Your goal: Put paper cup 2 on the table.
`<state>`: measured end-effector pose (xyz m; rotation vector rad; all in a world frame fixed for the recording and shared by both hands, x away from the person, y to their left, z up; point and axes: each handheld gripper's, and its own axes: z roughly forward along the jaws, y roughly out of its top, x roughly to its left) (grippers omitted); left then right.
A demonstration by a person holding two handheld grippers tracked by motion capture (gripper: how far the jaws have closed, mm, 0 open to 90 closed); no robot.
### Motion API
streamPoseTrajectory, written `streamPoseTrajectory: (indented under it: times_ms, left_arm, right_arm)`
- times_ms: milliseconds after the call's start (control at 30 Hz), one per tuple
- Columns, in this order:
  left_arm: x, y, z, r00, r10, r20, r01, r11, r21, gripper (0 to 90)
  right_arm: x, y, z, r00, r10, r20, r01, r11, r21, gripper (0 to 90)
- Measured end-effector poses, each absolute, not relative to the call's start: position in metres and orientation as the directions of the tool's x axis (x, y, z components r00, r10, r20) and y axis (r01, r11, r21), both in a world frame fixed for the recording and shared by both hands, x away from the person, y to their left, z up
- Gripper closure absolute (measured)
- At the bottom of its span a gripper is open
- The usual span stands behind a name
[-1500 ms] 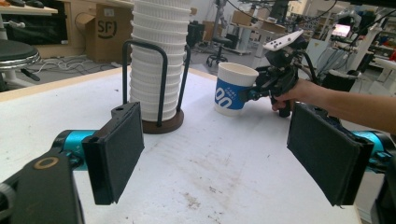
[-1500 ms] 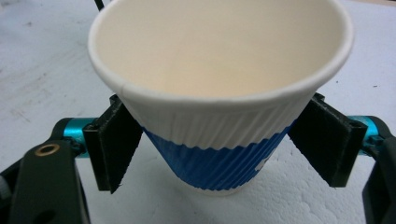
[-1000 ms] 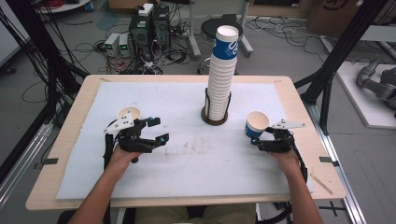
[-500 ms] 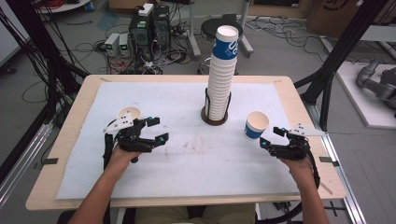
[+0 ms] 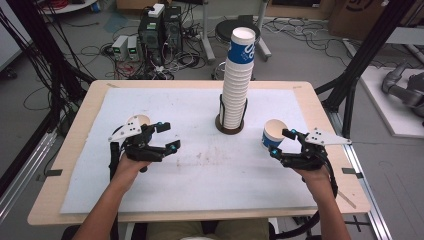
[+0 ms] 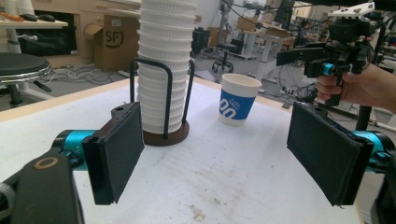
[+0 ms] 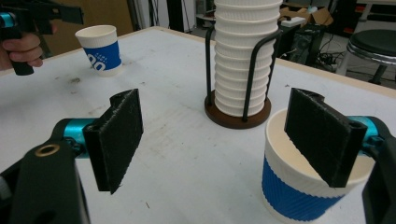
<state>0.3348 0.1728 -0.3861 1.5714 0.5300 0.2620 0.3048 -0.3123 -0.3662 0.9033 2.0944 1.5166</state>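
Observation:
A tall stack of white paper cups [image 5: 235, 85] stands in a black wire holder [image 5: 230, 125] at the table's middle. One blue-and-white cup [image 5: 272, 135] stands upright to its right. My right gripper [image 5: 282, 141] hovers open just beside it; in the right gripper view [image 7: 217, 135] that cup [image 7: 299, 191] sits low under the right jaw, not between the pads. A second cup [image 5: 142, 120] stands behind my left gripper [image 5: 169, 135], which is open and holds nothing [image 6: 215, 140]. The left gripper view also shows the right-hand cup [image 6: 239, 99] and the other gripper [image 6: 336, 46].
A white sheet [image 5: 200, 165] covers the wooden table [image 5: 75, 165], with faint stains in the middle. Cables, computers and a stool lie on the floor beyond the far edge. Black frame posts stand at both sides.
The right gripper has drawn back to the right from the blue cup and lifted, its jaws still open. The cup stays upright where it was. The left gripper has not moved.

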Motion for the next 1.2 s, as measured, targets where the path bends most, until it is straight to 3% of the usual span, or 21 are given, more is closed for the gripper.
streamPoseTrajectory:
  times_ms: [1200]
  left_arm:
    - [0.323,0.181,-0.377,0.856,0.5,-0.134,0.149,0.01,0.989,18.6]
  right_arm:
    - [0.299,-0.29,-0.354,-0.755,0.656,0.012,0.217,0.233,0.948,19.8]
